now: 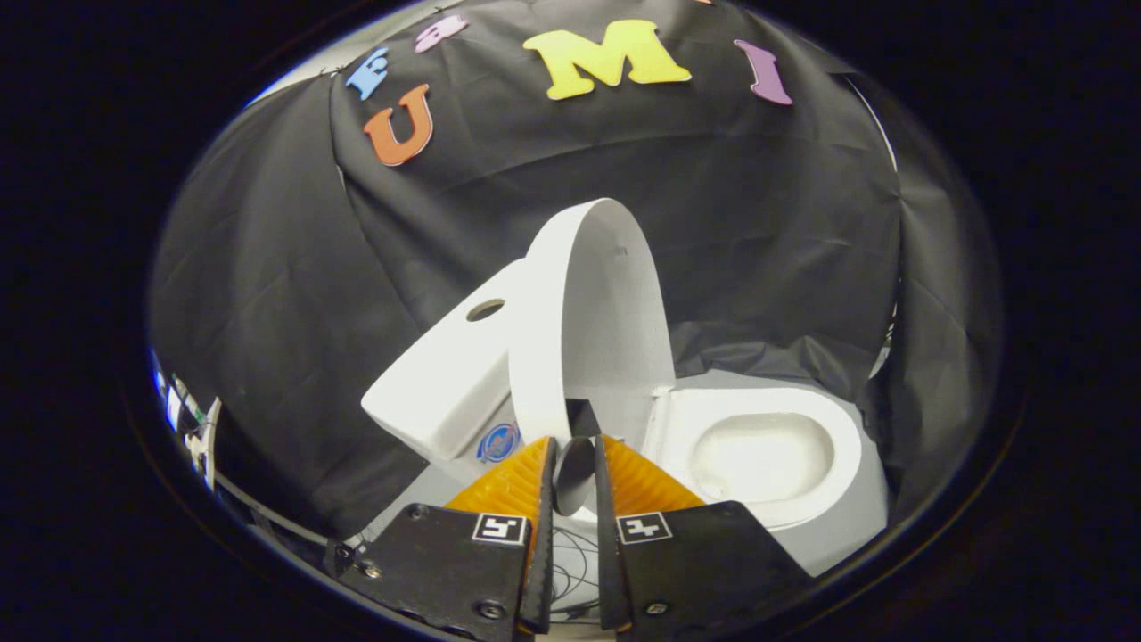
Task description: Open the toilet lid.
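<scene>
Tongs (575, 464) — black screwed plates, square coded markers.

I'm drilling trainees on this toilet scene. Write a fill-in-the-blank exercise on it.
1. The lid stands ____, leaning toward the tank.
2. The tongs have the lid's edge ____ their fingers.
3. The bowl lies ____, with nothing covering it.
4. The round hole sits on top of the ____.

Missing words: raised; between; uncovered; tank
</scene>
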Demonstrator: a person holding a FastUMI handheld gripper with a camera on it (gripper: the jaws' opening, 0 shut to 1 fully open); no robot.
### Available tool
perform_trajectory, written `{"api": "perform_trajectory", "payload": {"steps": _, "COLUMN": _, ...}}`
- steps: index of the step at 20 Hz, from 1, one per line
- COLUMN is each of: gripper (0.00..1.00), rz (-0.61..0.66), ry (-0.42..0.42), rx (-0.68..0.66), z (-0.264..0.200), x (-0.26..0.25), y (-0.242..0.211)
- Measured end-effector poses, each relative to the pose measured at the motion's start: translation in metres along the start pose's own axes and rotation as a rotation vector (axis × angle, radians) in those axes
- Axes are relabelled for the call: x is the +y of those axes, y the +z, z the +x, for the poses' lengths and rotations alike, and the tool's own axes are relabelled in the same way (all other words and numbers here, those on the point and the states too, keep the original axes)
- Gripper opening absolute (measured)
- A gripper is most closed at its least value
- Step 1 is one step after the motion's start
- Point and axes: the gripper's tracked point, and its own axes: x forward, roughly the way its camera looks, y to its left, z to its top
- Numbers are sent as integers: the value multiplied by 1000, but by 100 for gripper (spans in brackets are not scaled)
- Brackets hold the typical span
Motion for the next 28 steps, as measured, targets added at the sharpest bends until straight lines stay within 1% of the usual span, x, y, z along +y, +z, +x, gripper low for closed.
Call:
{"api": "perform_trajectory", "payload": {"steps": 4, "gripper": 24, "rz": -28, "ry": 21, "rx": 17, "z": 6, "x": 18, "y": 2}}
{"api": "perform_trajectory", "payload": {"steps": 10, "gripper": 24, "rz": -78, "ry": 13, "rx": 21, "z": 14, "x": 30, "y": 0}}
{"api": "perform_trajectory", "payload": {"steps": 14, "gripper": 24, "rz": -109, "ry": -4, "rx": 19, "z": 13, "x": 28, "y": 5}}
{"api": "perform_trajectory", "payload": {"steps": 18, "gripper": 24, "rz": -95, "ry": -15, "rx": 17, "z": 10, "x": 29, "y": 4}}
{"api": "perform_trajectory", "payload": {"steps": 20, "gripper": 24, "rz": -124, "ry": -30, "rx": 26, "z": 10, "x": 26, "y": 1}}
{"api": "perform_trajectory", "payload": {"steps": 22, "gripper": 27, "rz": -151, "ry": -36, "rx": 36, "z": 9, "x": 23, "y": 1}}
{"api": "perform_trajectory", "payload": {"steps": 23, "gripper": 29, "rz": -152, "ry": -19, "rx": 41, "z": 7, "x": 23, "y": 3}}
{"api": "perform_trajectory", "payload": {"steps": 25, "gripper": 36, "rz": -133, "ry": 34, "rx": 40, "z": 0, "x": 28, "y": 14}}
{"api": "perform_trajectory", "payload": {"steps": 26, "gripper": 43, "rz": -131, "ry": 50, "rx": 28, "z": -7, "x": 28, "y": 23}}
{"api": "perform_trajectory", "payload": {"steps": 28, "gripper": 50, "rz": -152, "ry": 47, "rx": -23, "z": -19, "x": 24, "y": 44}}
